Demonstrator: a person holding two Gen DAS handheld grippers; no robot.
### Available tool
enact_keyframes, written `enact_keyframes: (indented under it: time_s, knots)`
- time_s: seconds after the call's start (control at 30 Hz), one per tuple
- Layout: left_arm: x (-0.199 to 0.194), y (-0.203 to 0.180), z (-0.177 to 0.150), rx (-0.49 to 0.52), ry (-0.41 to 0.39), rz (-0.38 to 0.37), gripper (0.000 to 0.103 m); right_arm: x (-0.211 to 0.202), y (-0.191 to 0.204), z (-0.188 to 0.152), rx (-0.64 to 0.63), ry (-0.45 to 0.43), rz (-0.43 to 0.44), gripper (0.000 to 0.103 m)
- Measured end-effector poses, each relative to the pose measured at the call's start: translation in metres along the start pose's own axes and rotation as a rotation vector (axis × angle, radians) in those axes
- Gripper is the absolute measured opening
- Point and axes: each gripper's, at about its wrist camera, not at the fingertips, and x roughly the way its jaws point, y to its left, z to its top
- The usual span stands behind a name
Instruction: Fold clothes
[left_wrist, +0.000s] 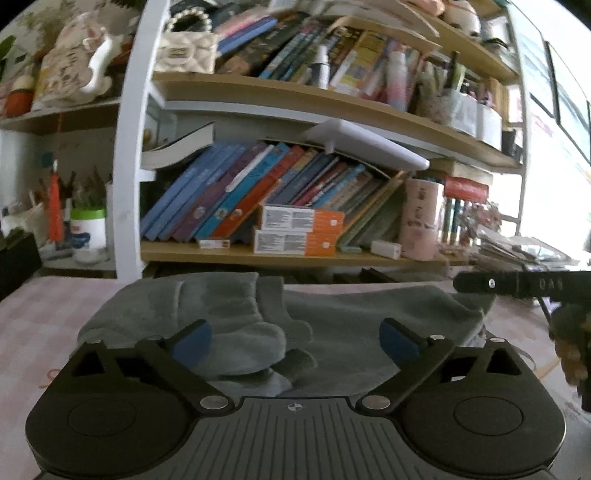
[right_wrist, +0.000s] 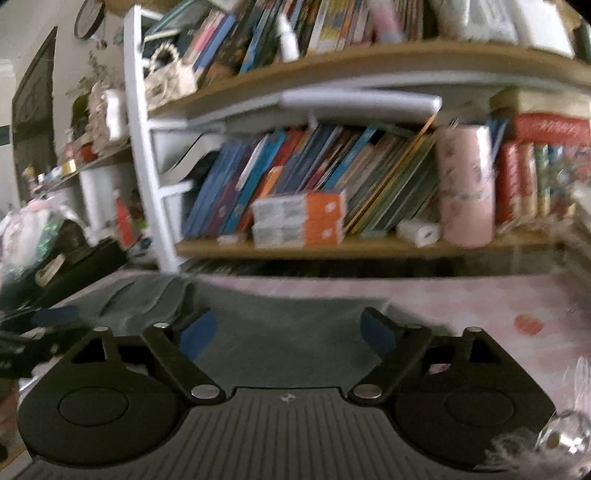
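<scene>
Left claw (left_wrist: 295, 341) spread wide, blue pads clear of the cloth, nothing gripped. Right claw (right_wrist: 288, 332) likewise released, jaws apart over flat grey fabric, empty. Judged as the pause between folds: a fold laid down and let go, the next grasp not yet taken.

Grey garment (left_wrist: 332, 325) lying on the pink checked surface (left_wrist: 37, 314), in front of the bookshelf (left_wrist: 295, 254). Soft, fleecy, thick-looking cloth. On the left, a bundled part doubled over the rest, with rounded, lumpy edges, sitting just beyond the left claw's left pad. On the right, a single smooth layer stretching toward the far edge, its corner near the right claw's finger seen at the frame's side in the left wrist view. Exact kind of garment not clear.

Next move, as a guess: pick fresh edges, probably the flat right portion, pinch through the full thickness, lift both sides evenly and lay across. Likely to spring back or slump; worth pressing flat.
</scene>
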Motion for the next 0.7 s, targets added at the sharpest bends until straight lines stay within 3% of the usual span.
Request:
enact_keyframes:
  time_s: [0.17, 0.4, 0.53, 0.7]
  knots:
    - [0.001, -0.001, 0.001, 0.005, 0.008, -0.001, 0.101, -0.004, -0.020, 0.001, 0.003, -0.002, -0.095, 0.092]
    - [0.000, -0.001, 0.002, 0.006, 0.009, 0.002, 0.102, 0.000, -0.059, -0.002, 0.135, 0.063, -0.187, 0.092]
    - [0.001, -0.002, 0.002, 0.013, 0.010, 0.002, 0.103, 0.008, -0.074, -0.010, 0.232, 0.143, -0.186, 0.092]
    - [0.005, -0.001, 0.003, 0.010, 0.038, -0.019, 0.103, 0.016, -0.081, -0.017, 0.329, 0.216, -0.115, 0.092]
